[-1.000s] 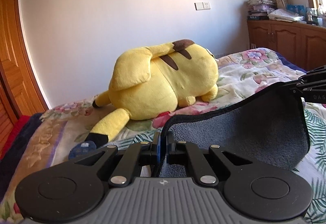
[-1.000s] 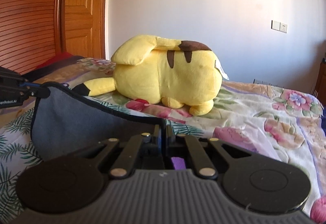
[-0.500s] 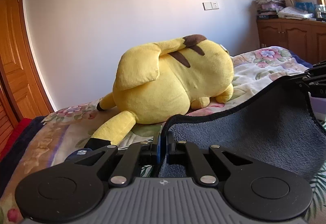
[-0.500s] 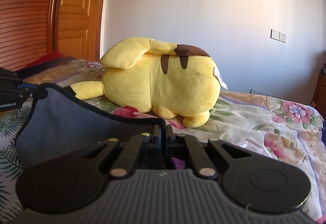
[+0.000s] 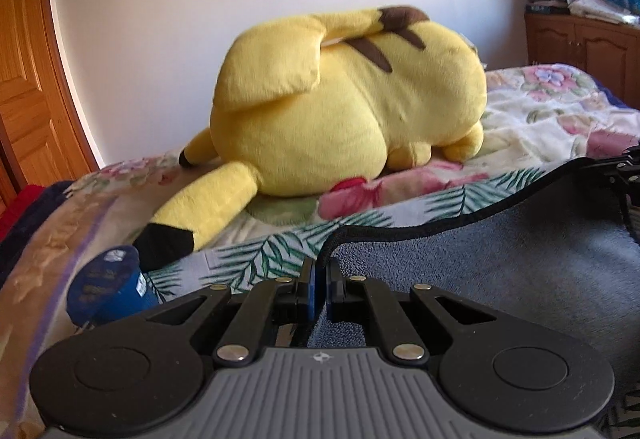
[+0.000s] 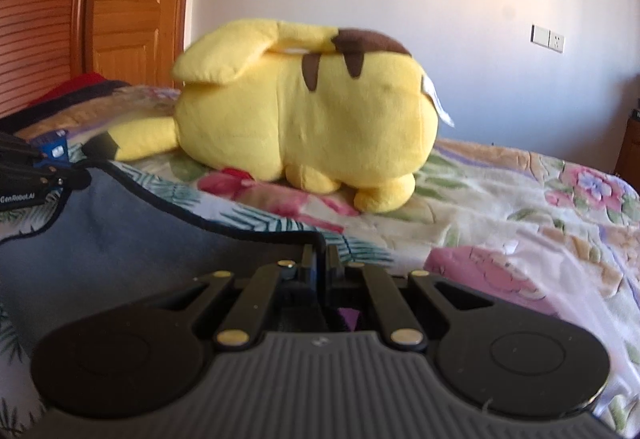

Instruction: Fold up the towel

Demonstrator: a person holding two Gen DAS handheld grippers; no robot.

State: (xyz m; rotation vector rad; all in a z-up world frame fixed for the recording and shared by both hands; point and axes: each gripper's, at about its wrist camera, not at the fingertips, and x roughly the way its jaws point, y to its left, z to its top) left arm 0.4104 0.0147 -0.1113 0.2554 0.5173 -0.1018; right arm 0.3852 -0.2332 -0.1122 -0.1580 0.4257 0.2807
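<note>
Right wrist view blurred; towel (image 6: pixel 120 239) corner hidden between hand-held gripper (image 6: pixel 320 259) fingers.

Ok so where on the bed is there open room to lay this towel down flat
The widest bare patch is the floral bedspread right of the yellow plush, out to the bed edge. A narrower strip lies between the towel and the plush. It is crowded left, by the blue tin and the plush's tail.
</note>
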